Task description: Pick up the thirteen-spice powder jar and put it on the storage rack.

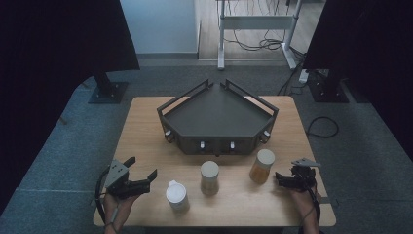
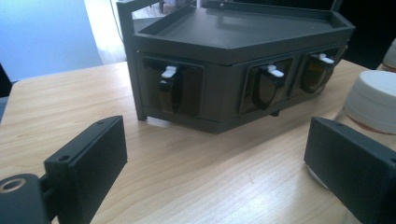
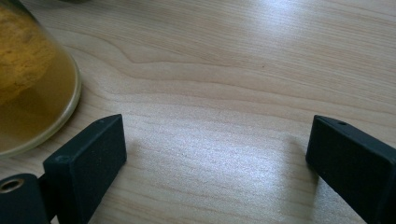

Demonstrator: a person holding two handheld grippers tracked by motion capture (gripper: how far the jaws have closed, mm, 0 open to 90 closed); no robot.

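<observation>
Three jars stand in a row on the wooden table: a white-lidded one, a beige one and one with yellow-orange contents. My left gripper is held at the front left, open, with nothing between its fingers. In the left gripper view the gripper faces the dark rack, and the white-lidded jar sits just beyond the right-hand jaw. My right gripper stands open just right of the yellow-orange jar. In the right gripper view the gripper is over bare wood, with that jar at the left.
A dark grey corner rack with a raised rail fills the table's middle and back. Several white-tabbed holders line its front face. Black stands and cables lie on the floor around the table.
</observation>
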